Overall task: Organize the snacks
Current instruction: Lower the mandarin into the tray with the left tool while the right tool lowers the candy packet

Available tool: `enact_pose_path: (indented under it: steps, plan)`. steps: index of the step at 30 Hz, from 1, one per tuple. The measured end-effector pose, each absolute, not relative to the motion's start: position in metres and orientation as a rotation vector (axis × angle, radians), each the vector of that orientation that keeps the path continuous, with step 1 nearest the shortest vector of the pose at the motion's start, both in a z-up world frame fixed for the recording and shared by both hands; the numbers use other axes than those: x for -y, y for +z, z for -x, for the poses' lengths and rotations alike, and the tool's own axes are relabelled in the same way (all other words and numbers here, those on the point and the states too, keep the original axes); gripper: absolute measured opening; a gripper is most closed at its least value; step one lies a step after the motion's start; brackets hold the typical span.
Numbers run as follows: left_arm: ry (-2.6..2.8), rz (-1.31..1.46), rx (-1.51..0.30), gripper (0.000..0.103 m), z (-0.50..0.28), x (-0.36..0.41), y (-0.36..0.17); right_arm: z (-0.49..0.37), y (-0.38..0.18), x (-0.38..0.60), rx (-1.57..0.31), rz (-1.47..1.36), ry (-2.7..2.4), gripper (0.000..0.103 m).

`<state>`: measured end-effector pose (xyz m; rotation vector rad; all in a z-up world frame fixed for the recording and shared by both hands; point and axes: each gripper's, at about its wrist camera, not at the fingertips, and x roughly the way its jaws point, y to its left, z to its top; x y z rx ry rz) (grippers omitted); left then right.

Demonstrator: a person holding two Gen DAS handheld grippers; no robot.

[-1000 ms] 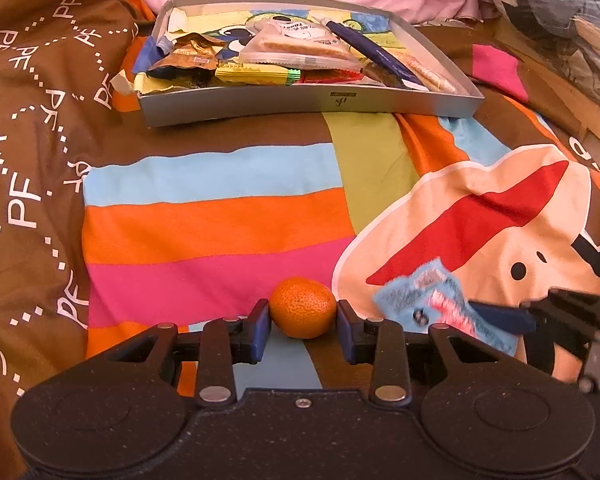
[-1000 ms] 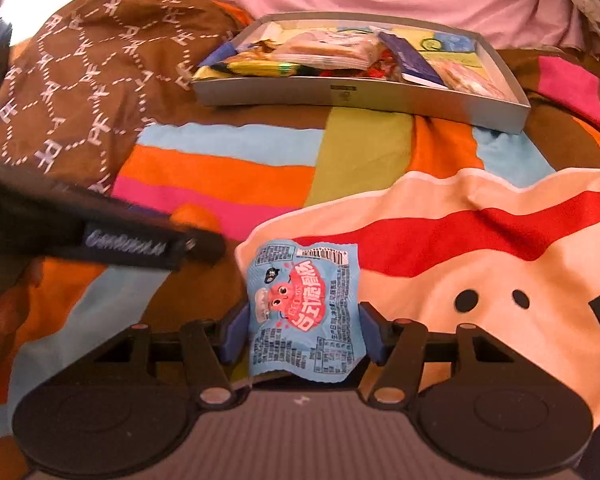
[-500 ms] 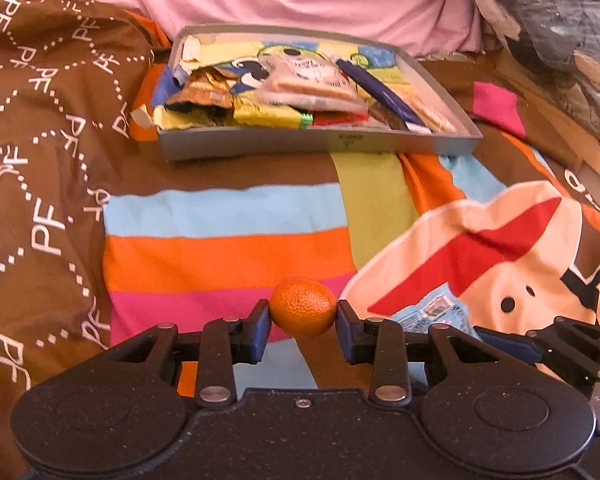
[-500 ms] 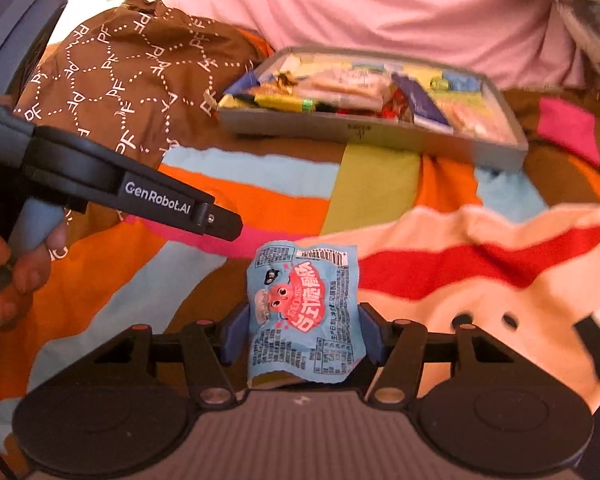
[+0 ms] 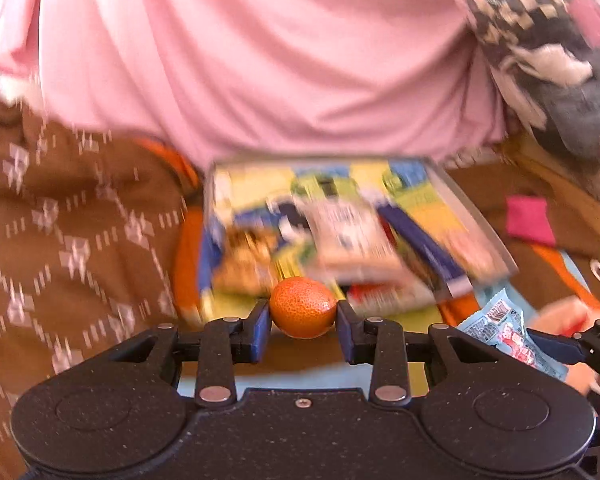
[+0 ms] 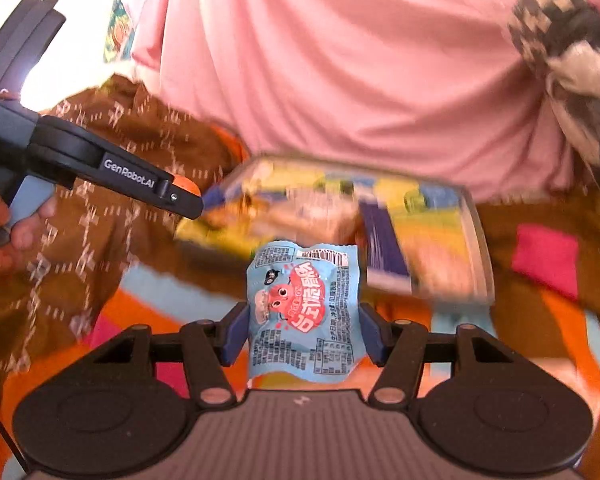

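Left gripper (image 5: 303, 330) clamped on one tangerine (image 5: 303, 307), pinched at its widest part, probably to keep the round fruit from rolling out. Right gripper (image 6: 303, 332) pressed against both side edges of one blue snack packet (image 6: 303, 312), held flat with the print facing up. Both items raised above the striped blanket (image 6: 148, 300) and carried just short of the one grey tray (image 6: 478, 240), presumably for placing among its contents. Tray already loaded with several wrapped snacks; exact number not countable through motion blur. Pink cloth (image 5: 280, 60) bunched behind the tray.
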<state>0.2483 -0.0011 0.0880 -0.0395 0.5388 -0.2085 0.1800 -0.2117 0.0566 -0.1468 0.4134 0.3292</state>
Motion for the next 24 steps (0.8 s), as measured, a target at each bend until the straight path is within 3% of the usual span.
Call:
enact_pose_path:
  steps: [9,24]
  plan:
    - [-0.156,0.02,-0.555,0.037,-0.334,-0.007,0.107,-0.272,0.097,0.198,-0.268,0.214,0.368,0.063]
    - [-0.206,0.076,-0.583,0.037,-0.415,0.003,0.058,-0.408,0.08,0.194,-0.412,0.267,0.406,0.063]
